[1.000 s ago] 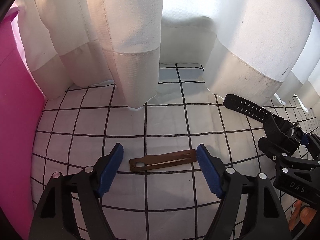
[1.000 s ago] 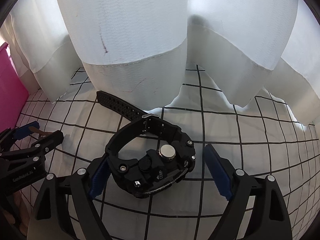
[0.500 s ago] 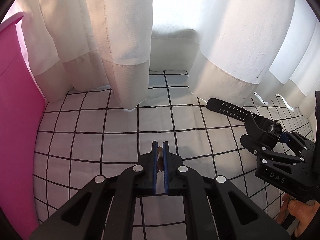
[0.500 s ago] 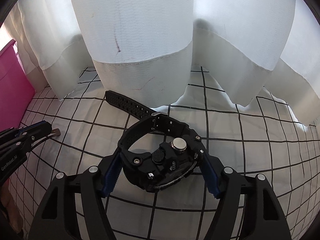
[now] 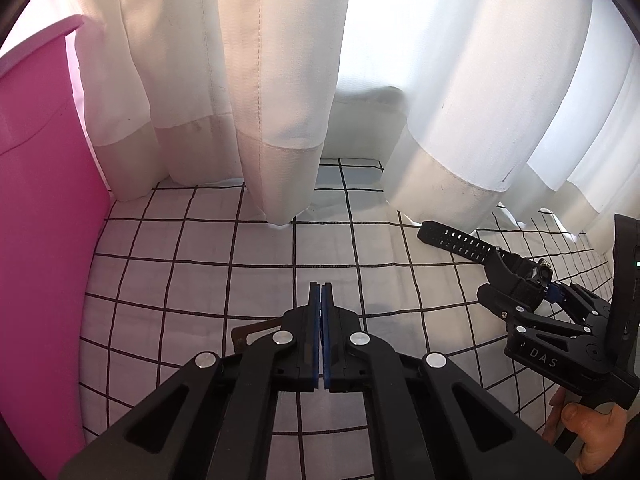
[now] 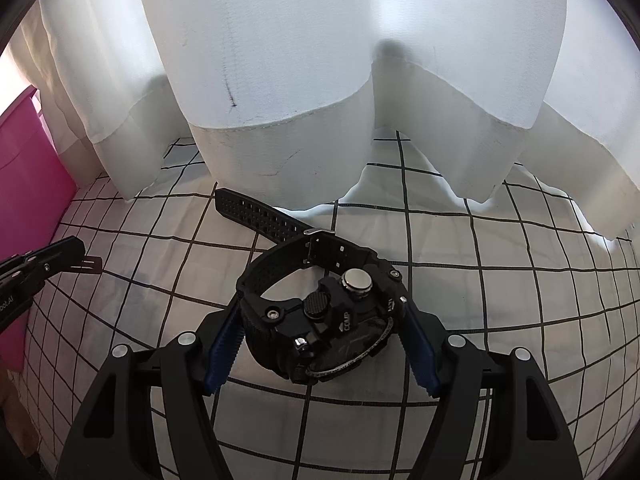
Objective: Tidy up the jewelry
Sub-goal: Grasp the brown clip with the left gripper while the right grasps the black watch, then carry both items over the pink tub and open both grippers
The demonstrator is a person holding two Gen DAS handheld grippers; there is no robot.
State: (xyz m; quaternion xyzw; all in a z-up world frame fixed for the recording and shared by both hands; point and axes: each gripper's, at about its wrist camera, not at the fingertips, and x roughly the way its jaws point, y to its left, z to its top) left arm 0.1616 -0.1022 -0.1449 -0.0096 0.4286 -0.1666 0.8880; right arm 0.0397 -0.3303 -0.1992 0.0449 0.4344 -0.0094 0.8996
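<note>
My left gripper [image 5: 321, 300] is shut on a flat brown hair clip [image 5: 250, 329]; the clip's end sticks out to the left below the fingers, lifted off the checked cloth [image 5: 200, 264]. In the right wrist view the clip [image 6: 90, 262] pokes out of the left gripper [image 6: 78, 249]. My right gripper [image 6: 322, 326] is shut on a chunky black wristwatch [image 6: 320, 320], its blue pads pressing both sides of the case. The watch strap [image 6: 256, 212] trails back left. The watch and right gripper [image 5: 550, 290] also show at the right of the left wrist view.
A pink bin [image 5: 36, 240] stands at the left edge; it also shows in the right wrist view [image 6: 28, 184]. White curtains [image 5: 280, 80] hang along the back onto the cloth. A hand [image 5: 588, 432] holds the right gripper's handle.
My left gripper closed on the hair clip and lifted it. My right gripper closed on the watch case and both views have risen a little.
</note>
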